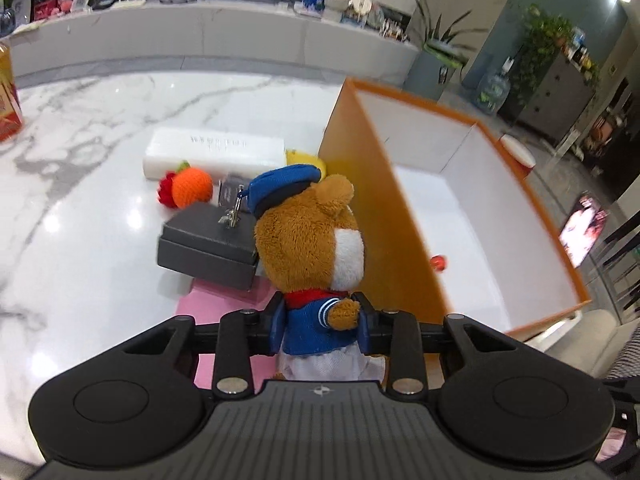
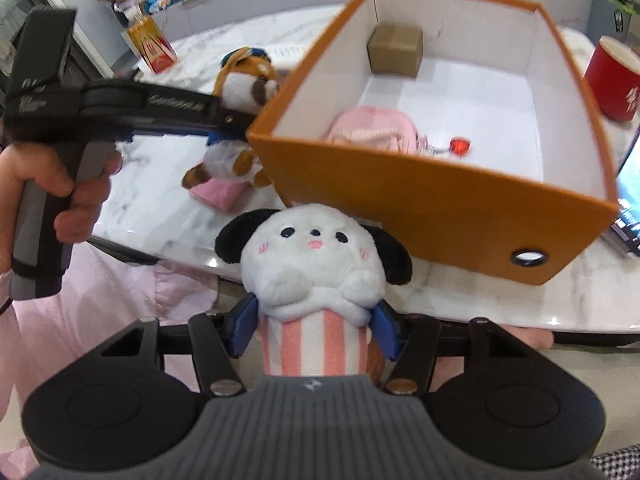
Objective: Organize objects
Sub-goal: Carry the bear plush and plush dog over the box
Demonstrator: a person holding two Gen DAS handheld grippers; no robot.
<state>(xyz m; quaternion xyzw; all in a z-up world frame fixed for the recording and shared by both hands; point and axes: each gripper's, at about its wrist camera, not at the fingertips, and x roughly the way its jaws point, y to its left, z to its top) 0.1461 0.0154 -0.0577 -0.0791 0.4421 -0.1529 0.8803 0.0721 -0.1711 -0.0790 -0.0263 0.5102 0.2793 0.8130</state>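
Brown plush bear in blue sailor suit (image 1: 308,240) | clamped by left hand-held gripper (image 1: 320,320), beside open orange cardboard box (image 1: 360,168) | right hand-held gripper (image 2: 316,328) grasps white plush dog (image 2: 312,256) | step: carrying | next: lift over box wall, release

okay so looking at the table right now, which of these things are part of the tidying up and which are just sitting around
Part of the job:
- brown bear plush, held in the left gripper
- white dog plush, held in the right gripper
- orange box
- knitted orange
- dark grey case

Just lying about:
- red cup
- potted plant
- water jug
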